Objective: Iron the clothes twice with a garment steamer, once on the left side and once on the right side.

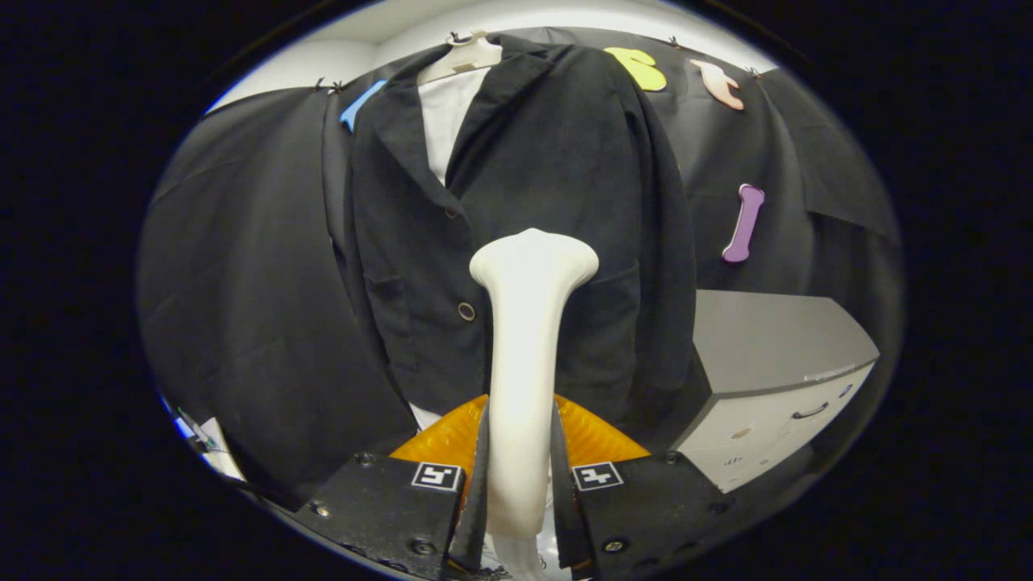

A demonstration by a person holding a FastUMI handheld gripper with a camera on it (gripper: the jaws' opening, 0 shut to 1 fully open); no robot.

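Gripper (520, 476) clamping white plastic garment steamer (526, 355) in front of hanging black fabric jacket (557, 177).

Left part of the frame: black cloth booth wall draping down, a bit of white ceiling showing above it at upper left. Centre: the jacket is hanging on a white plastic hanger (462, 58) at top centre, a white shirt (444, 121) showing in the open collar, a round dark button (466, 311) sitting just left of the steamer head. Steamer is standing upright between the two fingers, both fingers pressing on its handle, its flared head pointing at the jacket's lower front near the middle; touching or not, can't tell. Lower right: grey-topped white drawer cabinet (775, 379) standing beside the jacket's hem.
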